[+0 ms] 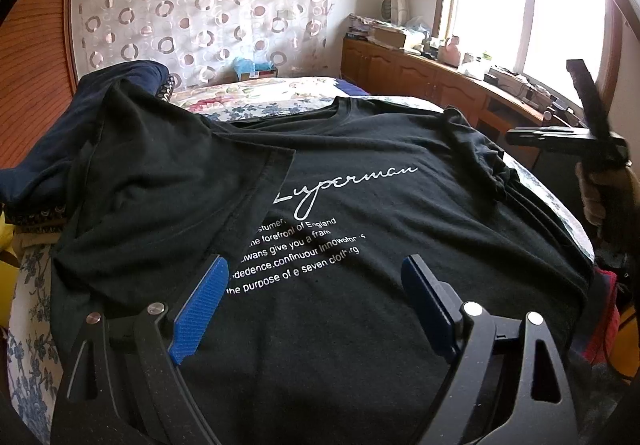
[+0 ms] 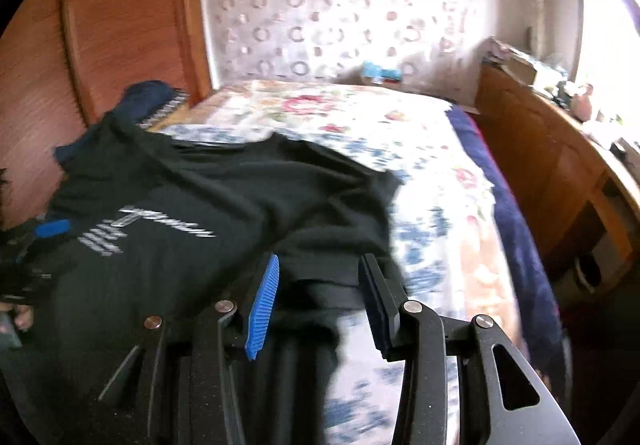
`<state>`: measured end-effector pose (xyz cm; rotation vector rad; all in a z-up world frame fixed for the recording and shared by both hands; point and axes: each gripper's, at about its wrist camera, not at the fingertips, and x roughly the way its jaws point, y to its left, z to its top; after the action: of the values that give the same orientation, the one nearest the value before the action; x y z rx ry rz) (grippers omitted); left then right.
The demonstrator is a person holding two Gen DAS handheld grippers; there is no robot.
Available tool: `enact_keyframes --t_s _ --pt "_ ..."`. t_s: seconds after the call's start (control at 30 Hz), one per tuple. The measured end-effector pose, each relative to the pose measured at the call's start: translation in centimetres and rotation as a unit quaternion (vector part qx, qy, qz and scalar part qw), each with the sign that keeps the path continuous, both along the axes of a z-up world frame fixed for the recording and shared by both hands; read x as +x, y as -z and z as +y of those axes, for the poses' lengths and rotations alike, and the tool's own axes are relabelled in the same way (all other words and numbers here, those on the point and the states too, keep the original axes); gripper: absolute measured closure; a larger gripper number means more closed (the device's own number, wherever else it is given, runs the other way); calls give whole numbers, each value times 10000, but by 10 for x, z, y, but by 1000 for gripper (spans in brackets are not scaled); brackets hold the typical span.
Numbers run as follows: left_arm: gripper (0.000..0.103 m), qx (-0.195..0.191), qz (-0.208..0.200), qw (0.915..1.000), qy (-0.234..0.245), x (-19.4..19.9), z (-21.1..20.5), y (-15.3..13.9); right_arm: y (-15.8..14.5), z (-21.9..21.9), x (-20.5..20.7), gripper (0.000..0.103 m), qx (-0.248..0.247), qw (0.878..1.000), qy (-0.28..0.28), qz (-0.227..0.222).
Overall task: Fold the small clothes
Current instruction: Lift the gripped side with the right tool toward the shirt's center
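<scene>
Black printed T-shirt (image 1: 320, 213) is lying across the floral bed, its right hem running crosswise between the spread pads of the nearer right gripper (image 2: 320, 301); left gripper (image 1: 312, 305) is hovering spread wide at lower centre.

Open bedspread (image 2: 432, 173) right of black T-shirt (image 1: 360, 317); dark clothes pile (image 1: 132, 85) blocking far left; wooden cabinet (image 2: 560, 181) walling right side.

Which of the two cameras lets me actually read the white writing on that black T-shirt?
The left wrist view: the white writing on the black T-shirt is sharp and facing the camera. In the right wrist view it is a small, motion-blurred smear at the left.
</scene>
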<state>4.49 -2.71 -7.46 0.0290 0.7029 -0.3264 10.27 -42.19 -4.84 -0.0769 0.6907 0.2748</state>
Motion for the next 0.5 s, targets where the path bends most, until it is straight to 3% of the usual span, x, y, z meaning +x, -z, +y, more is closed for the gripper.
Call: enact_keyframes --t_s 0.3,0.37,0.43,0.5 --pt "14 -2 14 10000 -7 0 -1 1 44 -23 45 61 403 9955 343 784" --pt "14 0 14 10000 -8 1 -1 1 43 -17 46 83 386 9962 215 752" --pt "14 -2 11 10000 -10 1 0 1 37 -8 48 98 305 9970 57 703" --pt "14 -11 13 10000 -14 0 -1 1 26 -3 48 99 271 9979 -106 570"
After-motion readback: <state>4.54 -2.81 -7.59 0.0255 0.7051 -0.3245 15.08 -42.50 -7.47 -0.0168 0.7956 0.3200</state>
